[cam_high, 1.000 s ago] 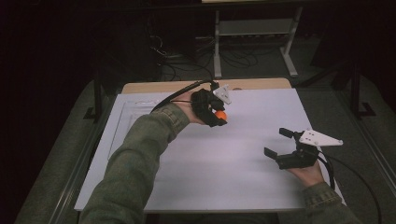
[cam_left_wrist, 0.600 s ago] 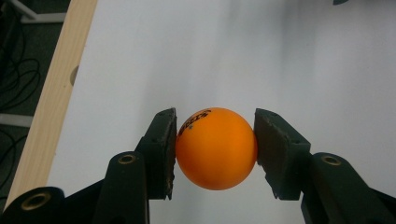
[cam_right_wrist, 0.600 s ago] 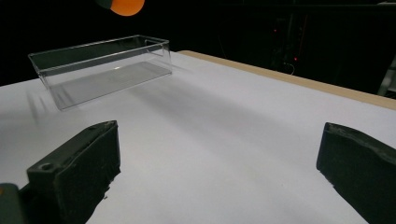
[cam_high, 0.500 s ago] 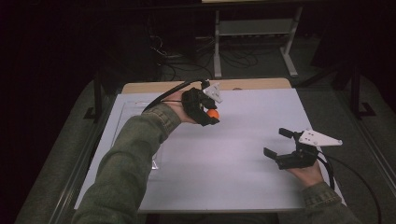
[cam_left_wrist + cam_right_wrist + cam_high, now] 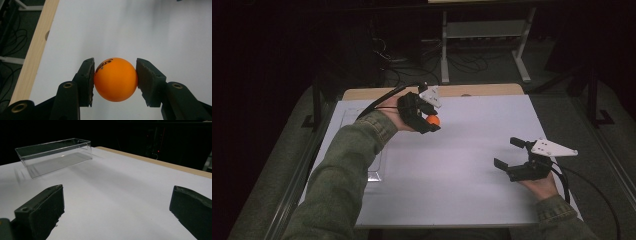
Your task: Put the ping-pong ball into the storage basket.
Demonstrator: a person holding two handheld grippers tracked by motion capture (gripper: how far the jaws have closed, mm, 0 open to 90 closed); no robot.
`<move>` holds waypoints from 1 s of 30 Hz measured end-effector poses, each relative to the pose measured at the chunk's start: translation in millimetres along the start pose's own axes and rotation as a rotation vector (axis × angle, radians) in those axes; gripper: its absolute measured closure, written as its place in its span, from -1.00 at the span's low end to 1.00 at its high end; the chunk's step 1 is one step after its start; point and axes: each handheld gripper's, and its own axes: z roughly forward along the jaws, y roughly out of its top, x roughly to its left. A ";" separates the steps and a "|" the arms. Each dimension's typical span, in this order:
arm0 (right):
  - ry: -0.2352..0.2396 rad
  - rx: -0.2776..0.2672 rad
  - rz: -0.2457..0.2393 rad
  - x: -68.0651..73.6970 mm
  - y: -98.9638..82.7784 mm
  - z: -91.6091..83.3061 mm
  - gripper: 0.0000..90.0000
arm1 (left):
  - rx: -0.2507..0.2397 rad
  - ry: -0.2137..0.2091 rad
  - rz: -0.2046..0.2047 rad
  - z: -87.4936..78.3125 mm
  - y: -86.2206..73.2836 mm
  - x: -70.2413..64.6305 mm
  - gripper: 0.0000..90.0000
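Observation:
An orange ping-pong ball with black print is pinched in my left gripper above the far middle of the white table top. In the left gripper view both pads press the sides of the ball, so that gripper is shut on it, and the ball hangs clear of the white surface. My right gripper rests low at the near right with its jaws wide apart. Between its jaws there is only bare white table.
A clear plastic tray stands empty on the table's left side; my left sleeve partly covers the tray in the high view. A wooden strip edges the far side of the table. Beyond it are cables and a white stand on a dark floor.
My left gripper has carried the ball a little to the left and slightly up. The right gripper has stayed where it was.

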 end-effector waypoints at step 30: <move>-0.003 0.003 -0.004 -0.4 -0.1 -1.9 -1.00 | 0.017 0.050 -0.051 -31.8 -35.4 5.2 0.12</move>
